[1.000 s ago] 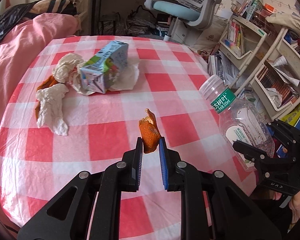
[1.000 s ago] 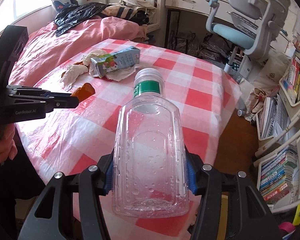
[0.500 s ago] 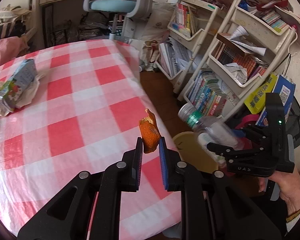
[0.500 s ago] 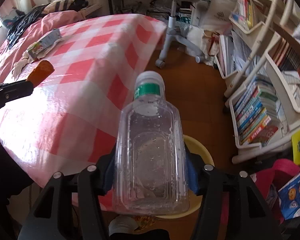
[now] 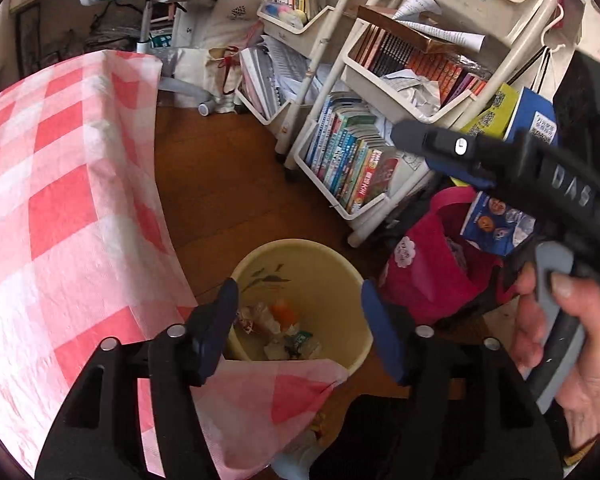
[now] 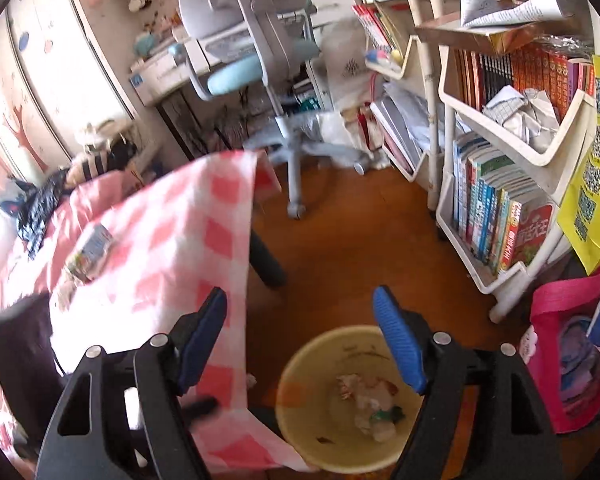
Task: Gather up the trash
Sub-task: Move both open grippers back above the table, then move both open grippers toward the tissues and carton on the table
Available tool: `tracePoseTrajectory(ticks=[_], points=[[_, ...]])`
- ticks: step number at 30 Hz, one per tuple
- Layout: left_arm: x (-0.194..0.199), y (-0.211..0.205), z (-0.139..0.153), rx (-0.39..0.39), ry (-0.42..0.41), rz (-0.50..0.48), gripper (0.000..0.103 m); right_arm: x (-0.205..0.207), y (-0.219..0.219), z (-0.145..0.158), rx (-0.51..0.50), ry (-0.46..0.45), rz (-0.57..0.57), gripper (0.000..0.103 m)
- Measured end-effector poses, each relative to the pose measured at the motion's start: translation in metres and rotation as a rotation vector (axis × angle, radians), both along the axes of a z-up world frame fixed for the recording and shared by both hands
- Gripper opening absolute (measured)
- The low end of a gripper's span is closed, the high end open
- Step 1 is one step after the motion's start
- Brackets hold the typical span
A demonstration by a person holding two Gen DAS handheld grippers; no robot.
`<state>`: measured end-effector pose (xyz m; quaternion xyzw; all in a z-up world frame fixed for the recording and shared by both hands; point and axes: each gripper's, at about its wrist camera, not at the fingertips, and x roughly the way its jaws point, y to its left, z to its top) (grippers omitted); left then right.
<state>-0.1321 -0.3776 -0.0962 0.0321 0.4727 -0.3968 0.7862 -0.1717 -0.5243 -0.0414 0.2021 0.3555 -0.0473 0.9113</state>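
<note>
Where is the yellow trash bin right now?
The yellow trash bin stands on the wooden floor beside the hanging corner of the checked tablecloth, left of a pink bag; both wrist views show it low, below the open fingers.

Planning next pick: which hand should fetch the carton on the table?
Left, likely. Left tool and right tool, jaws just opening and empty, hang over the bin; the left one borders the tablecloth, nearer the carton.

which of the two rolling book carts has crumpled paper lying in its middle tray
The nearer white cart, beside the pink bag; the farther cart by the office chair holds only books and papers.
</note>
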Motion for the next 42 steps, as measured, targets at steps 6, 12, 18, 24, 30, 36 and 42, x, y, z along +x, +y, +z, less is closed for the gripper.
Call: tracePoseTrajectory(ticks=[6,12,18,24,30,36,42], points=[[0.007,0.029,0.019,-0.010,-0.098,0.114,0.082,0.013,0.024,0.009,-0.048,-0.024,0.075,0.076],[0.027,0.089,0.041,-0.039,-0.145,0.295,0.089,0.028,0.048,0.012,-0.098,-0.026,0.121,0.080],[0.053,0.148,0.053,-0.008,-0.157,0.422,0.091,0.044,0.078,0.011,-0.144,-0.004,0.181,0.080],[0.070,0.198,0.057,0.024,-0.150,0.509,0.091,0.057,0.116,0.010,-0.202,-0.003,0.264,0.083],[0.075,0.234,0.057,0.030,-0.136,0.538,0.091,0.072,0.148,0.003,-0.248,0.027,0.339,0.083],[0.078,0.253,0.057,0.050,-0.134,0.545,0.091,0.082,0.178,0.001,-0.267,0.027,0.386,0.083],[0.079,0.269,0.058,0.053,-0.132,0.560,0.091,0.091,0.202,-0.003,-0.283,0.033,0.432,0.083]])
